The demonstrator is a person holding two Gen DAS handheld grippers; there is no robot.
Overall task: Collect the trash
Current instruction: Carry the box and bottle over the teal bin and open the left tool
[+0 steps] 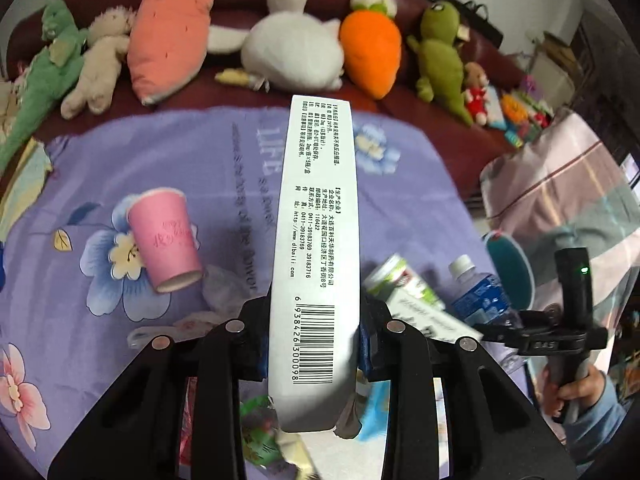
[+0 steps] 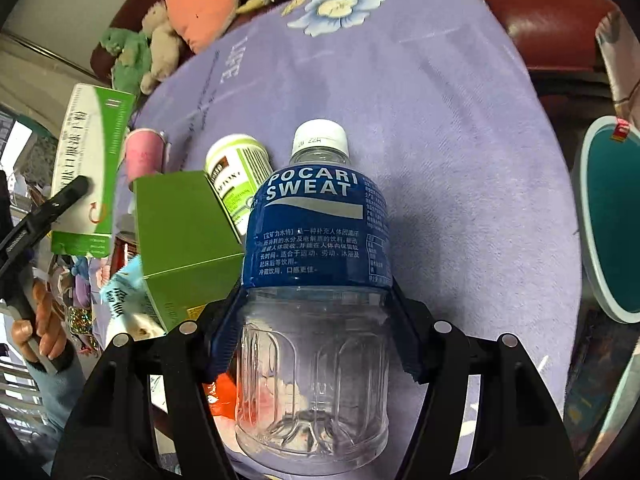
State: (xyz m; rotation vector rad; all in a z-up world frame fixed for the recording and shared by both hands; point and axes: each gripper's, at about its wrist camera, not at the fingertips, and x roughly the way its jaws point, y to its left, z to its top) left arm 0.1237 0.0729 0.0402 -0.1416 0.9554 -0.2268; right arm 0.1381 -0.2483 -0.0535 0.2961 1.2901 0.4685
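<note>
My left gripper (image 1: 316, 312) is shut on a long white carton (image 1: 316, 240) with a barcode, held up above the lilac flowered cloth (image 1: 80, 168). The right wrist view shows the same carton (image 2: 92, 152) with a green side, at the far left. My right gripper (image 2: 318, 300) is shut on a clear Pocari Sweat bottle (image 2: 316, 232) with a blue label and white cap; that bottle (image 1: 480, 296) also shows at the lower right of the left wrist view. A pink paper cup (image 1: 164, 240) lies on its side on the cloth.
A green box (image 2: 180, 240), a green-and-white canister (image 2: 240, 176) and several wrappers (image 1: 260, 432) lie together on the cloth. A teal round bin (image 2: 612, 220) stands at the right. Plush toys (image 1: 292, 48) line the dark red sofa behind. A hand (image 1: 576, 392) grips a gripper handle.
</note>
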